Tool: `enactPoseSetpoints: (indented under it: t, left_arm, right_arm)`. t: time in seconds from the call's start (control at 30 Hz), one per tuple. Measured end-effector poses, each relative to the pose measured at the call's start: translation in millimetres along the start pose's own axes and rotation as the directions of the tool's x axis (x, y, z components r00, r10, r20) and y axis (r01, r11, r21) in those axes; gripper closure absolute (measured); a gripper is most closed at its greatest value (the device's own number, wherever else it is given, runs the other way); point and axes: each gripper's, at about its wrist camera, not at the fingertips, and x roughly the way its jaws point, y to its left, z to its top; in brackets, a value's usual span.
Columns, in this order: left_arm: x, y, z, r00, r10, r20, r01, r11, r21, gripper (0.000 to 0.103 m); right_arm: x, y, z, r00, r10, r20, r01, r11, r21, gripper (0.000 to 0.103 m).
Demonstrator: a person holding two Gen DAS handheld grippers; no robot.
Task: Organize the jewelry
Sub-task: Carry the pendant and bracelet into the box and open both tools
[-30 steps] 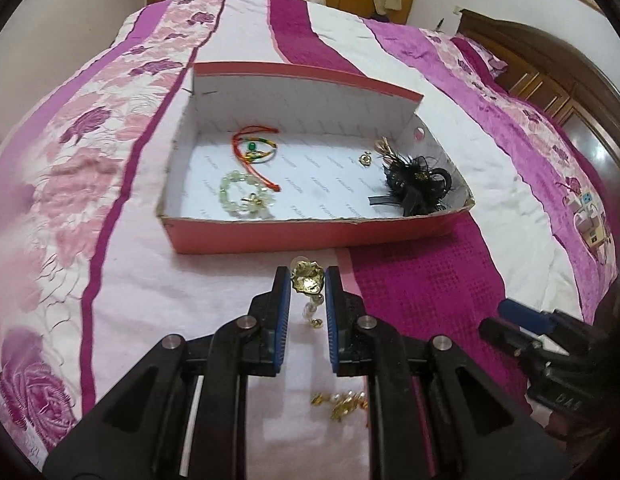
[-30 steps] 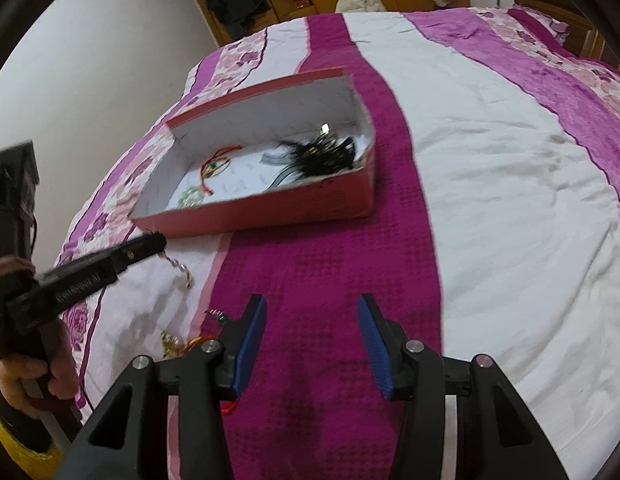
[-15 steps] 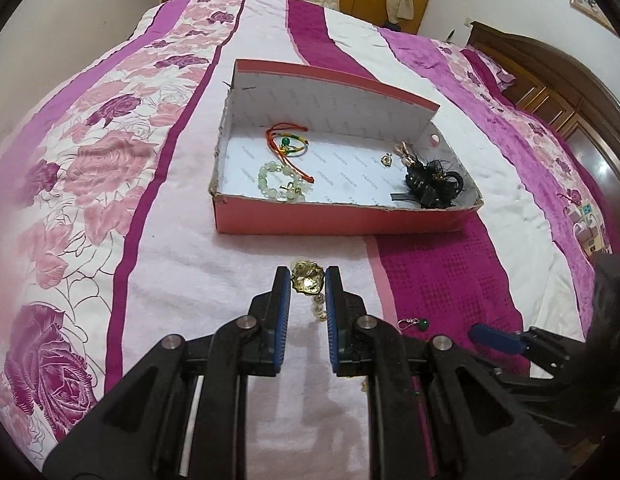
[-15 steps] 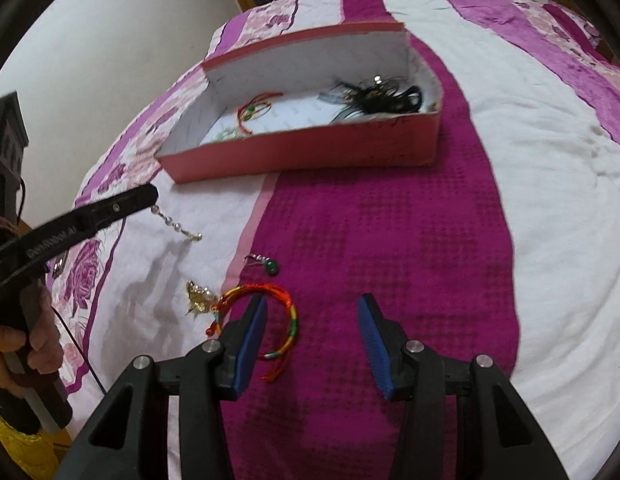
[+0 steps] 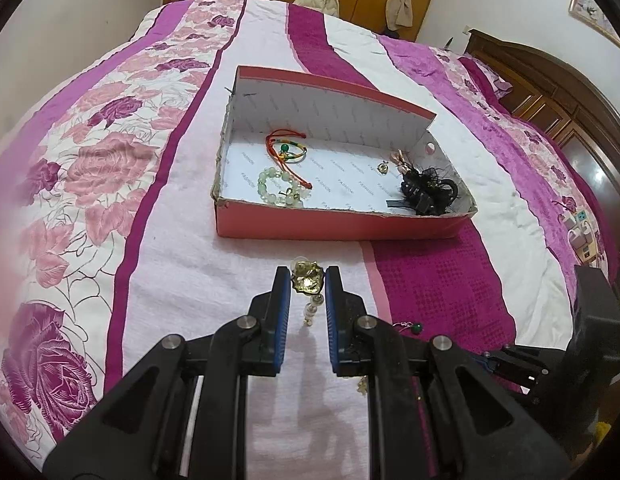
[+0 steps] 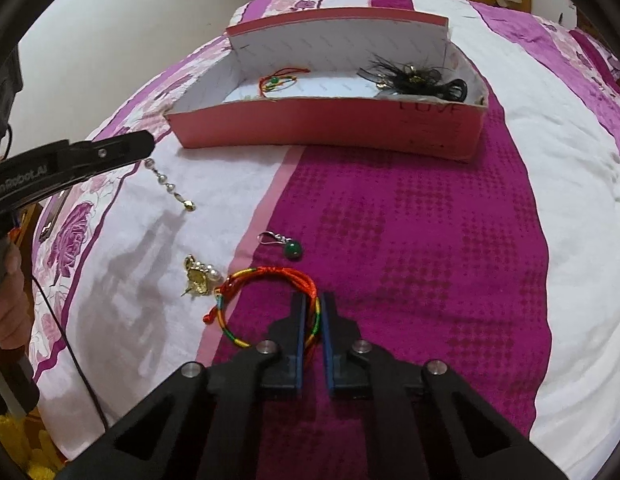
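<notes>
Right wrist view: the right gripper [image 6: 312,312], apart a second ago, has now clamped on the woven bracelet [image 6: 269,276] lying on the bed [image 6: 430,260], so it is ready to lift. Farther off, the left gripper [image 5: 307,284] still pinches a gold earring [image 5: 307,278] short of the box [image 5: 334,224].

A bed [image 6: 450,240] spread with a quilt in white, magenta and rose-patterned stripes carries everything. On it sits an open pink cardboard box [image 5: 342,226]. Nearer, on the magenta stripe, lie a green bead pendant [image 6: 287,246] and a multicoloured cord bracelet [image 6: 265,300]; just beside them, on white, rests a gold and pearl earring [image 6: 198,276].
</notes>
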Motion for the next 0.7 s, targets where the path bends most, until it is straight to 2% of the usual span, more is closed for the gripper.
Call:
enactPoseSetpoints:
  t: [0.33,0.7]
  left_arm:
    - [-12,-4,5,1.0,-0.006,0.029,0.006,1.0,0.0,0.094]
    - [-30,-16,19,0.996,-0.01,0.088,0.007,1.0,0.029,0.094]
  right_arm:
    - [-41,3,3,0.99,0.046,0.132,-0.044,0.999,-0.015,0.098]
    - [-80,-3,24,0.968,0.041,0.246,-0.04,0.999,-0.008,0.098]
